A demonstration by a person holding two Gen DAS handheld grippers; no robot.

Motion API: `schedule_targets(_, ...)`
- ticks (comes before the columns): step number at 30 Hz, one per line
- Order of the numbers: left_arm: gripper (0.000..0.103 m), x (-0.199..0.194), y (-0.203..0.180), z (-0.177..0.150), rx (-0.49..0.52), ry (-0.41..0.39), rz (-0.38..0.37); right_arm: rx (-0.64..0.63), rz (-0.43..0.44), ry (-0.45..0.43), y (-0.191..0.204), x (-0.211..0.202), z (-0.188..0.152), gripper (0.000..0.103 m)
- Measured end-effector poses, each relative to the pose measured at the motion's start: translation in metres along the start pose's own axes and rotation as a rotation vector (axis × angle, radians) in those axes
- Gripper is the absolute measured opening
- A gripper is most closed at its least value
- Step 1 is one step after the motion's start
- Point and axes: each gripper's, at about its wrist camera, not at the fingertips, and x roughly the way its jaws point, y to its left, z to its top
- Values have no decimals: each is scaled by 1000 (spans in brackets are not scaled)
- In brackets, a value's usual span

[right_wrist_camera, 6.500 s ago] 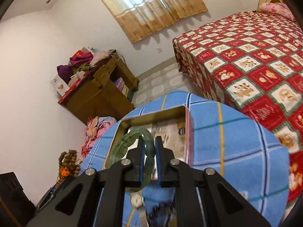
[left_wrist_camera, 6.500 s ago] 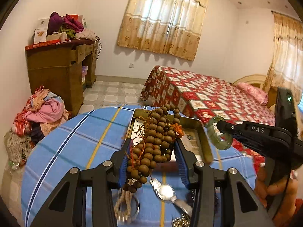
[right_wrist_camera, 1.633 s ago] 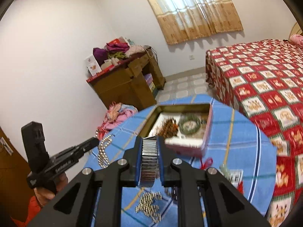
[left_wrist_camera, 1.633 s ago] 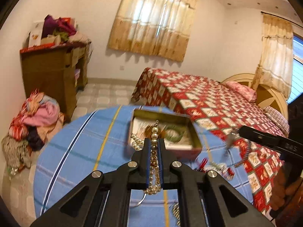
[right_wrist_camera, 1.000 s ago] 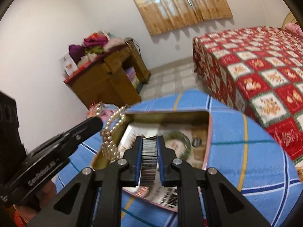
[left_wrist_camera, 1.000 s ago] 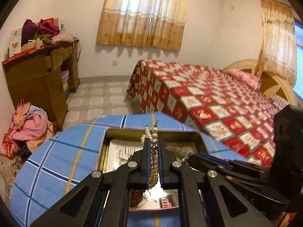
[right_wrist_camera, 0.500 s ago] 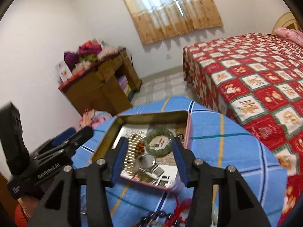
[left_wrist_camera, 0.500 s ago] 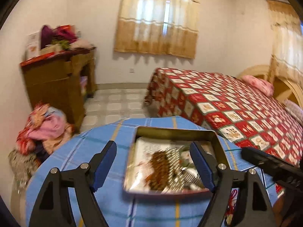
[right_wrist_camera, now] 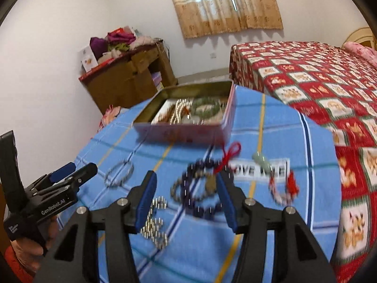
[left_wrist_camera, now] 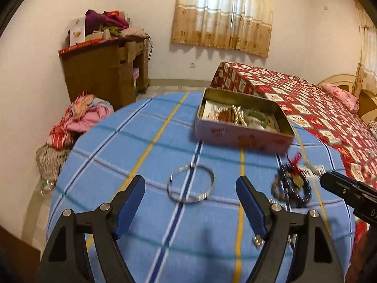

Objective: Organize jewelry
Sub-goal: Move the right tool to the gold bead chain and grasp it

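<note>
A pink tin box (left_wrist_camera: pixel 242 136) stands at the far side of the round blue-checked table (left_wrist_camera: pixel 141 155) and holds beads, pearls and a green bangle. It also shows in the right wrist view (right_wrist_camera: pixel 188 132). My left gripper (left_wrist_camera: pixel 190 205) is open and empty above a thin silver bangle (left_wrist_camera: pixel 190 185). My right gripper (right_wrist_camera: pixel 188 195) is open and empty over a dark bead bracelet with a red cord (right_wrist_camera: pixel 200 188). A silver bead chain (right_wrist_camera: pixel 154 224), a green stone pendant (right_wrist_camera: pixel 260 159) and a red-and-white bracelet (right_wrist_camera: pixel 282 188) lie nearby.
A bed with a red patterned cover (left_wrist_camera: pixel 306 108) stands right behind the table. A wooden desk piled with clothes (left_wrist_camera: pixel 106 70) stands by the wall, with a heap of laundry (left_wrist_camera: pixel 77 122) on the floor. A printed paper label (right_wrist_camera: pixel 259 171) lies on the cloth.
Both grippers opened over the tin, leaving the pearl string and the metal watch band inside. Both have since pulled back toward the near part of the table, open and empty.
</note>
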Motion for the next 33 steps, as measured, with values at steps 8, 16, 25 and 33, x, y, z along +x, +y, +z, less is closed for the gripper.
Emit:
schedule_targets(8,79,-15,0,-19,-17,-5,24,15,8,30,1,-11,-21,56)
schedule_targets(16,79,-27,7,-31,-67,-23,-1,5,12,31,6,-19,-31,56)
schedule_targets(25,79,-28,5,-38,-31,-36,2,-26,28,50,12,-14,-37,56)
schedule_targets(33,80,-26,1,-35,40,-26,75,-85,75,97,33,9,-29,56)
